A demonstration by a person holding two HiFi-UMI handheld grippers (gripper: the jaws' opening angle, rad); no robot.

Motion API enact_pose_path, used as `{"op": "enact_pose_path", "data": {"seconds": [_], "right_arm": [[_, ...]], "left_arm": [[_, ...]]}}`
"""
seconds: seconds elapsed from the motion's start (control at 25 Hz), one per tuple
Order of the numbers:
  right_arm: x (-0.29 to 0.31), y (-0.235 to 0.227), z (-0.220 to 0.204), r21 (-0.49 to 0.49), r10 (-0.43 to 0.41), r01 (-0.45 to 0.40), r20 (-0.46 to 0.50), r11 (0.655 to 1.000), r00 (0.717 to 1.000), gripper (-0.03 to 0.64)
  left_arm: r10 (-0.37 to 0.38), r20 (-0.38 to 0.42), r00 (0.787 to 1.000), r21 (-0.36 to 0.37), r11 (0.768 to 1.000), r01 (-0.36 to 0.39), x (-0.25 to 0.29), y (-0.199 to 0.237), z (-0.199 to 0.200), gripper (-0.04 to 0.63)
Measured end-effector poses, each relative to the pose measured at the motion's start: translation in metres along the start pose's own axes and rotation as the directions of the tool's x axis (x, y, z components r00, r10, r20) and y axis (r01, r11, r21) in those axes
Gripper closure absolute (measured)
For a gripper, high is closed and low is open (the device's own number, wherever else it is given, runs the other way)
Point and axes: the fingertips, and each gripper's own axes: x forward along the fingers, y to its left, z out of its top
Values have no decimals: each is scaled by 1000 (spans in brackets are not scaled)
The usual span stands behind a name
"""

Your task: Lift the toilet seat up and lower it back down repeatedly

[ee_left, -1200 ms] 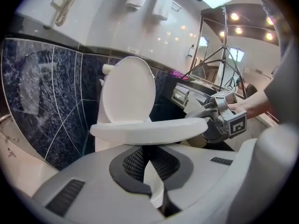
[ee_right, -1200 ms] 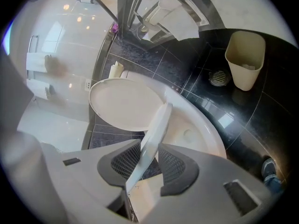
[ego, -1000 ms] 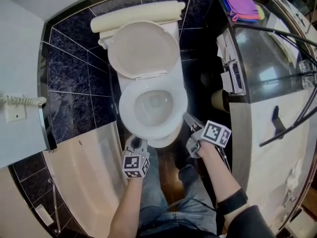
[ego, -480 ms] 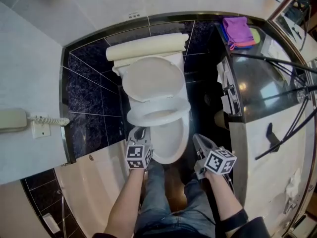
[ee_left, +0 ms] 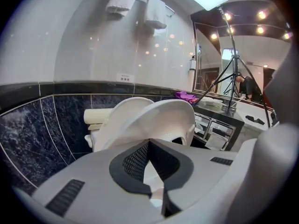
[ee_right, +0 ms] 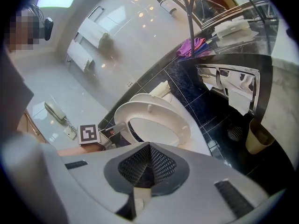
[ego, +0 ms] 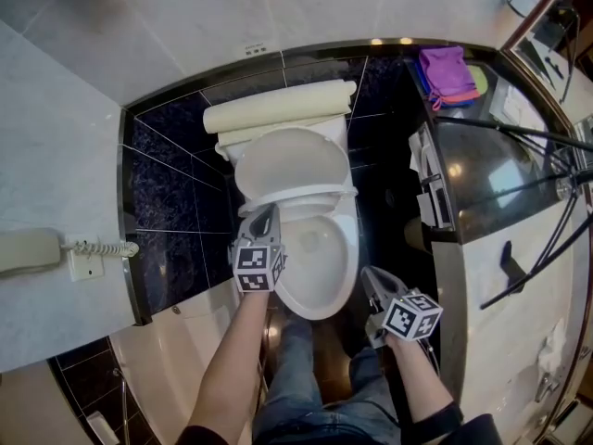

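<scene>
The white toilet seat [ego: 298, 198] is tilted up off the bowl [ego: 320, 281], close to the raised lid [ego: 292, 160]. My left gripper [ego: 263, 219] is at the seat's left rim. Its jaws look shut, with the seat [ee_left: 163, 118] lying over their tips and nothing seen between the pads. From the right gripper view, the left gripper [ee_right: 112, 130] touches the seat [ee_right: 184, 129] from underneath. My right gripper [ego: 372, 284] hangs shut and empty to the right of the bowl's front, apart from the toilet.
A dark vanity counter [ego: 491, 170] with a purple cloth [ego: 447, 70] and tripod legs stands at the right. A wall phone [ego: 28, 248] hangs at the left, and a bathtub [ego: 176, 360] lies below it. A beige bin [ee_right: 258, 136] stands on the floor by the vanity.
The seat has swung up from the bowl toward the lid. The left gripper has risen and moved toward the tank with it. The right gripper's jaws have closed and it rose a little.
</scene>
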Motion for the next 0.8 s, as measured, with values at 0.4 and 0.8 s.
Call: {"op": "enact_pose_path", "data": {"seconds": [0.4,0.8], "right_arm": [[0,2,6,-18,-21,21,3,1000,1000,601],[-4,21,24,-67,1,0,12,998,1000,601]], "left_arm": [[8,-17,1000,39,999,-7,48,34,24,595],[16,-17,1000,56,998,-15,6,19,39,595]]}}
